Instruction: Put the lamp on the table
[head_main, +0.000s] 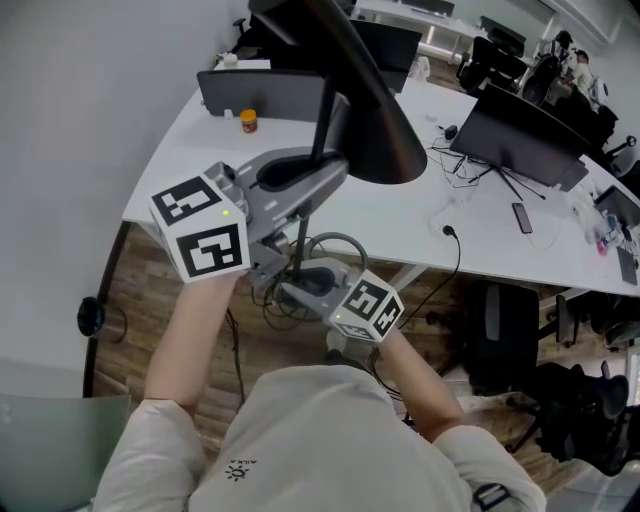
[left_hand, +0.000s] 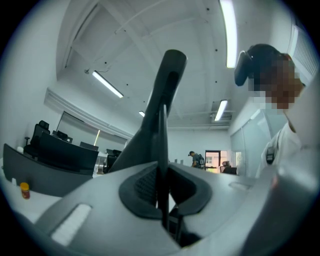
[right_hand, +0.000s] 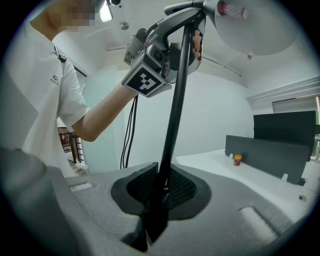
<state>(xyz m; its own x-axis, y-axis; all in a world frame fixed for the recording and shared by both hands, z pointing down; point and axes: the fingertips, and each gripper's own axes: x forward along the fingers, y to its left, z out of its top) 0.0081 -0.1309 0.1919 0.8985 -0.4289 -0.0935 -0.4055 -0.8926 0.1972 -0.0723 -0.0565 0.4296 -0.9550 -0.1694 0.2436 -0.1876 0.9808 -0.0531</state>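
The lamp (head_main: 372, 120) is off the table (head_main: 420, 225), carried in both grippers near its front edge. The left gripper (head_main: 318, 178) is clenched on the stem (left_hand: 162, 145) just under the shade (head_main: 385, 140). The right gripper (head_main: 300, 282) clamps the same stem (right_hand: 175, 110) lower down, at 6 o'clock from the left one.

The stem looks like a thin, stiff metal rod, probably smooth enough to twist between the pads. With the shade on top, the lamp likely handles top-heavy, so two holds spread along the rod suit it.

Its long axis runs about upright, leaning slightly toward 1 o'clock in the right gripper view. The shade is at 12 o'clock with its open face (right_hand: 260, 27) pointing down. The base is in no view.
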